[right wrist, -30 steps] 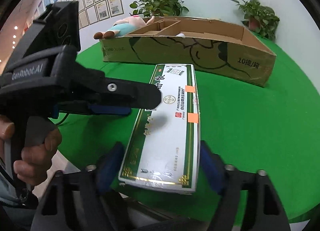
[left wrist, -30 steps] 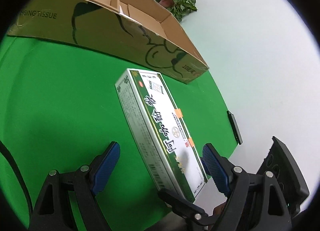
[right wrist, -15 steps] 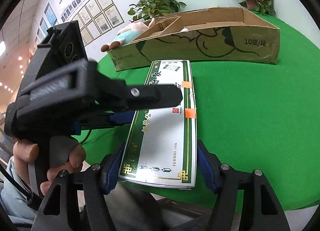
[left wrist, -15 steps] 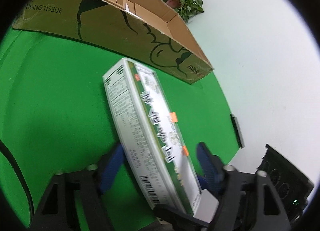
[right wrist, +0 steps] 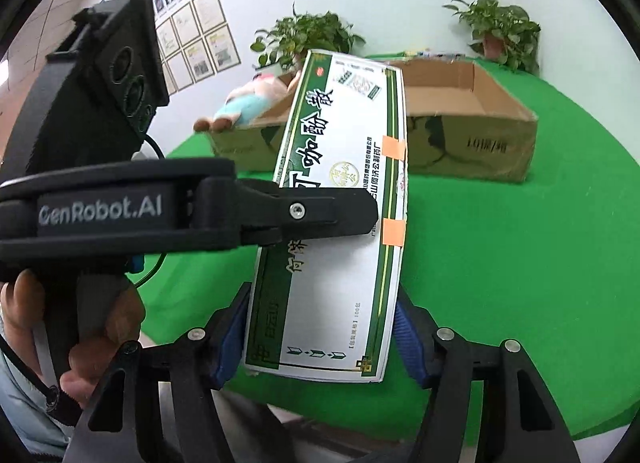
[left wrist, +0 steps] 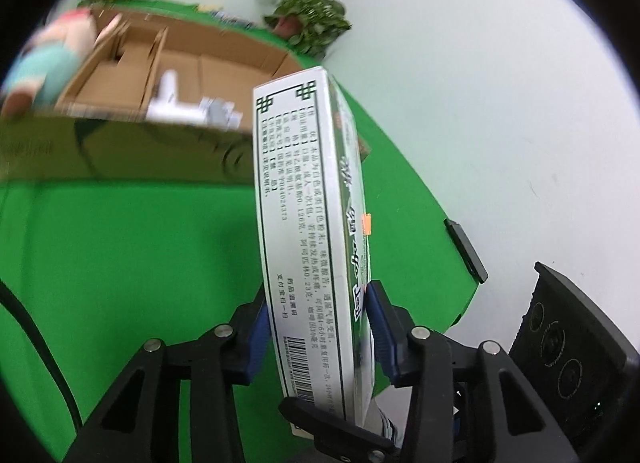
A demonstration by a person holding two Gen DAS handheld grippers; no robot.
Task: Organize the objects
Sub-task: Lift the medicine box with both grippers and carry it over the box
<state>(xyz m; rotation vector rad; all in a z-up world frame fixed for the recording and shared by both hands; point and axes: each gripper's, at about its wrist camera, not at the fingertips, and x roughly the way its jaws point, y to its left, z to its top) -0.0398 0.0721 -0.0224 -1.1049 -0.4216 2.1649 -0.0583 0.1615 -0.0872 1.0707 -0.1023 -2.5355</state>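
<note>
One medicine box (right wrist: 340,199); long axis toward carton (right wrist: 472,135).

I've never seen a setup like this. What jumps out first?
A long white-and-green printed carton fills the middle, lifted off the bright green tabletop and pinched by both black handheld grippers, left and right. Behind it stands an open brown cardboard box with a plush toy at its end.

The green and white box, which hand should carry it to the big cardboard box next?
Probably both, led by the left gripper: its jaws have just closed across the green and white box's thin faces. The right gripper squeezes its wide sides. The cardboard box lies straight ahead.
</note>
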